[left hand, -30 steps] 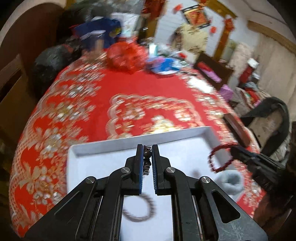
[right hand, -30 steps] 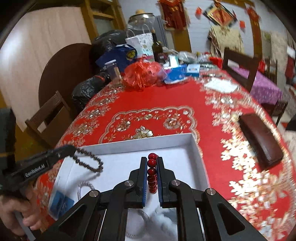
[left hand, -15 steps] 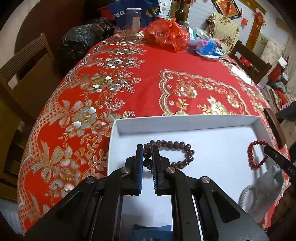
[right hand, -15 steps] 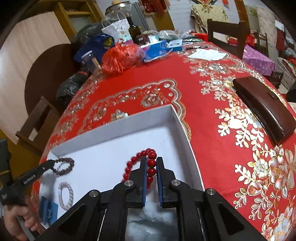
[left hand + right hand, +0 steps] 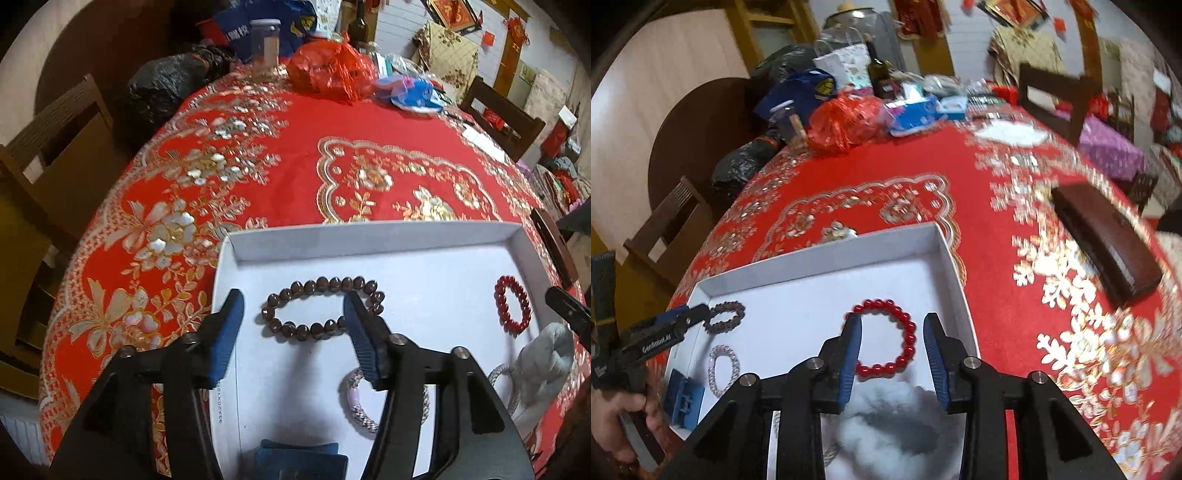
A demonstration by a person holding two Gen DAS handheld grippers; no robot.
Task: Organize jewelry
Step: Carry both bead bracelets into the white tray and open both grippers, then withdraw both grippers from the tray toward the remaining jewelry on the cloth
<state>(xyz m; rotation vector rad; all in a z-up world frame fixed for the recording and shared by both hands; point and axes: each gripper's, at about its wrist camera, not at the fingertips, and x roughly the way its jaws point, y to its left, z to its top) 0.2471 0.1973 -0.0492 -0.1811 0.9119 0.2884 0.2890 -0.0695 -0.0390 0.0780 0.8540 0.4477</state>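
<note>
A shallow white box lies on the red tablecloth. A brown bead bracelet rests flat on the box floor. My left gripper straddles the bracelet with jaws opening, and neither pad presses on the beads. The right wrist view shows a red bead bracelet flat near the right wall of the box. My right gripper is over the red bracelet with jaws opening, their pads off it. The same red bracelet shows in the left wrist view, and the brown one in the right.
Also in the box are a pale crystal bracelet, a blue clip and a grey cloth. A brown case lies on the cloth to the right. Bags, a jar and bottles crowd the far end. Chairs stand around.
Both grippers came down into the box and opened. The brown and red bracelets, pinched half a second ago, now lie loose on the box floor.
</note>
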